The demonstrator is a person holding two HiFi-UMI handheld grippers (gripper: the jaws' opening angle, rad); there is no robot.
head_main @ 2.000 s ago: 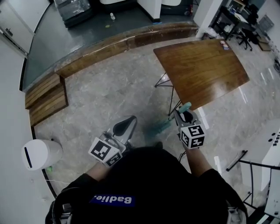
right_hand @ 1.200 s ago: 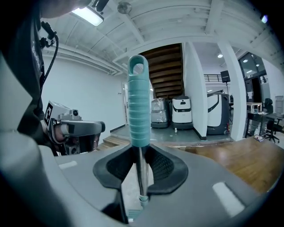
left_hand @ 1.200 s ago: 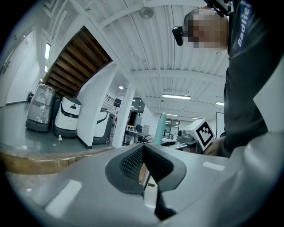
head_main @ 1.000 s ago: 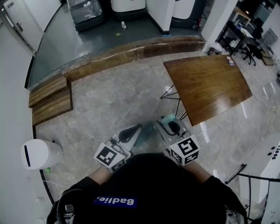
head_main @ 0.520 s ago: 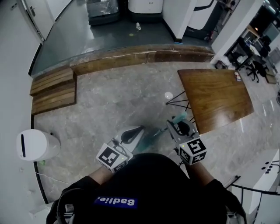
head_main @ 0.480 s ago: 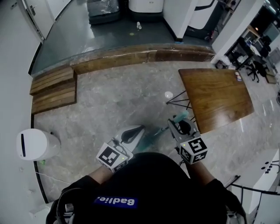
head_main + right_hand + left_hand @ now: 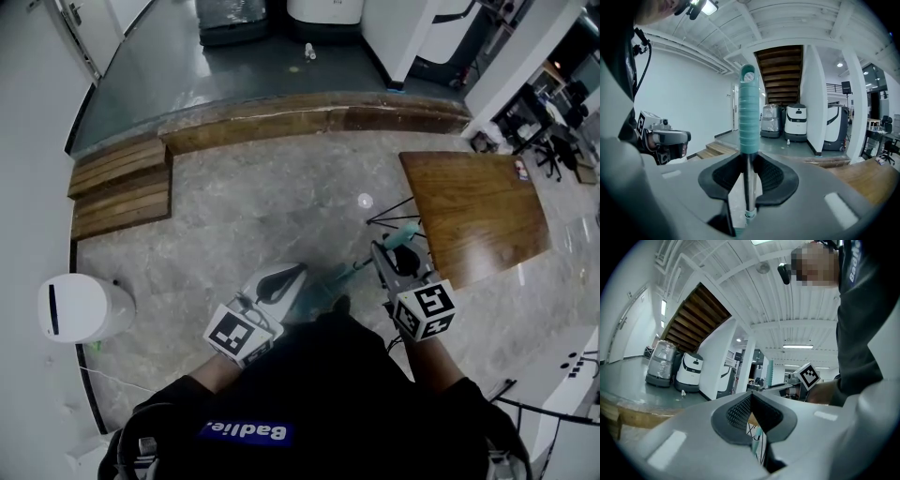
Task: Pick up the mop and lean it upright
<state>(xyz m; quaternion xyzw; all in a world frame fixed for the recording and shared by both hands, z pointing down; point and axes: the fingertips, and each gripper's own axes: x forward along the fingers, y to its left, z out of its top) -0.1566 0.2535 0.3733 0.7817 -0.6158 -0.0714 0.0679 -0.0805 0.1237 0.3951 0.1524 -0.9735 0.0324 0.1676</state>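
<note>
Currently the mop [image 7: 748,112] stands upright between the pads of the right gripper [image 7: 747,180], which is clamped on its bare metal pole just below the ribbed teal grip, near a wooden table [image 7: 478,202]; the left gripper [image 7: 750,401] is closed on nothing, off to one side. The pole looks stiff, light and smooth, so it may slide through the pads, and the ribbed sleeve seems the surer hold. Its head is hidden under the person's body, probably low by the floor.
</note>
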